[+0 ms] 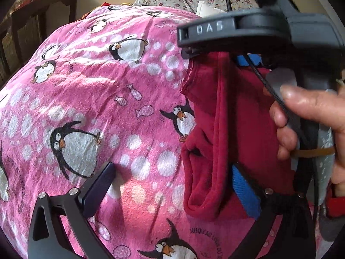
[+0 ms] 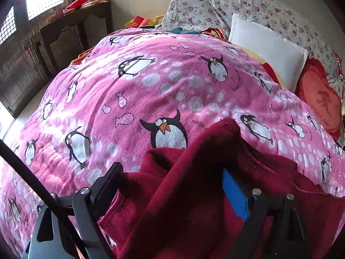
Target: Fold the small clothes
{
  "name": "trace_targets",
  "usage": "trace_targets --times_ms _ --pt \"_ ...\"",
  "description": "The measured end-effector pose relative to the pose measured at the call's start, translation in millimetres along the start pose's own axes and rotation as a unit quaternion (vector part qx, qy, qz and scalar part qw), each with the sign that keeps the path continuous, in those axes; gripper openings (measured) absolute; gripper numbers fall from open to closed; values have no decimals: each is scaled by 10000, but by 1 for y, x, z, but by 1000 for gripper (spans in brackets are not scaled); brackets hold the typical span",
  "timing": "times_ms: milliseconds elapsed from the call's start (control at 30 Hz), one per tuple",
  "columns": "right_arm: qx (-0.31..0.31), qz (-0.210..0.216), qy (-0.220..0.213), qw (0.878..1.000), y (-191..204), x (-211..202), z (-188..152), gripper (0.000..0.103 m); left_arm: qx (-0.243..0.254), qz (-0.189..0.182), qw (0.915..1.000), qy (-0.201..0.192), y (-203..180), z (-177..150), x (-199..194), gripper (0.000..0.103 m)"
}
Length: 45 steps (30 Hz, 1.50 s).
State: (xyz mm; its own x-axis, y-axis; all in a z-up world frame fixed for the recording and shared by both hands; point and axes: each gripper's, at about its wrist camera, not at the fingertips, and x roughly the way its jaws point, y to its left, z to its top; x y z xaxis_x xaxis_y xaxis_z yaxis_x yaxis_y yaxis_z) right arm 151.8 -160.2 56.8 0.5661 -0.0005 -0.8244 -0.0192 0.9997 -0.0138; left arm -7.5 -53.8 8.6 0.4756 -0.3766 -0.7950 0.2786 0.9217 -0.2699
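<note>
A dark red fleece garment [image 1: 207, 133] hangs in folds above a pink penguin blanket [image 1: 97, 99]. In the left wrist view my left gripper [image 1: 172, 185] is open; the cloth drapes over its blue-padded right finger [image 1: 245, 194], while the left finger [image 1: 99, 185] is bare. My right gripper [image 1: 189, 51] shows there from the side, held by a hand, its tip pinching the garment's top edge. In the right wrist view the red garment [image 2: 194, 185] is heaped between the right gripper's fingers [image 2: 107, 185] and covers their tips.
The pink blanket [image 2: 151, 95] covers a bed. A white pillow [image 2: 267, 49], floral bedding [image 2: 248, 6] and a red cushion [image 2: 319, 101] lie at the far right. A dark wooden cabinet [image 2: 64, 32] stands at the far left beside windows.
</note>
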Motion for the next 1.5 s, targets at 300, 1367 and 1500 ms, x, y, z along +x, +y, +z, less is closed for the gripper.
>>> trace_targets --times_ms 300,1367,1500 --pt "-105 -74 -342 9993 -13 -14 -11 49 251 -812 9964 0 -2 3 -1 32" --pt "399 671 -855 9933 -60 -91 -34 23 661 -972 9928 -224 -38 9 -23 19" --pt "399 661 -1081 9911 -81 -123 -37 23 925 -1248 9862 -568 -69 11 -61 17"
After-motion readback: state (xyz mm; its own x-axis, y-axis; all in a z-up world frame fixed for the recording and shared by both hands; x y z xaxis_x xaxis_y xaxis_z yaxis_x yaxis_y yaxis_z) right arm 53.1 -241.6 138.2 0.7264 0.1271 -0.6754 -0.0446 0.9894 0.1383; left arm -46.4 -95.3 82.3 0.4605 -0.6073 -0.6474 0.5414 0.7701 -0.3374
